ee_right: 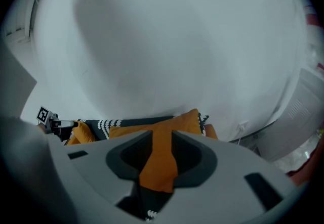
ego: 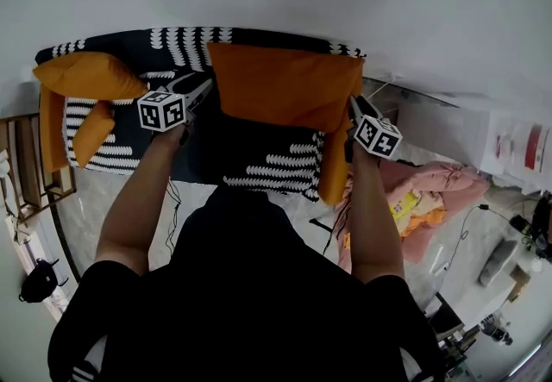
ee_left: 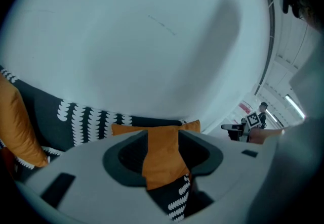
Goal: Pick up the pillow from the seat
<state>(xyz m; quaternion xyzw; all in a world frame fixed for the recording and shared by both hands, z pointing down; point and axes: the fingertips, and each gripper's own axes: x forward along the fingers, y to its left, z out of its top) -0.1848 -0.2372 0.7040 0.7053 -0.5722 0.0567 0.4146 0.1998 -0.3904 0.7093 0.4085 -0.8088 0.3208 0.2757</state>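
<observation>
An orange pillow [ego: 285, 87] stands upright against the back of a black seat with white patterning [ego: 267, 160]. My left gripper [ego: 205, 89] is at the pillow's left edge and my right gripper [ego: 354, 104] at its right edge. In the left gripper view the pillow [ee_left: 152, 130] shows above the jaws and fills the gap of the left gripper [ee_left: 163, 160]. The right gripper view shows the same: the pillow [ee_right: 147, 130] runs down through the gap of the right gripper [ee_right: 161, 160]. Both pairs of jaws stand apart, and I see no pads pressing the fabric.
More orange cushions [ego: 86, 74] hang over the seat's left arm. A wooden rack [ego: 26, 166] and a black bag [ego: 39, 281] are at the left. Pink cloth [ego: 431, 186] lies on the floor at the right, next to white boxes [ego: 483, 126]. A white wall is behind.
</observation>
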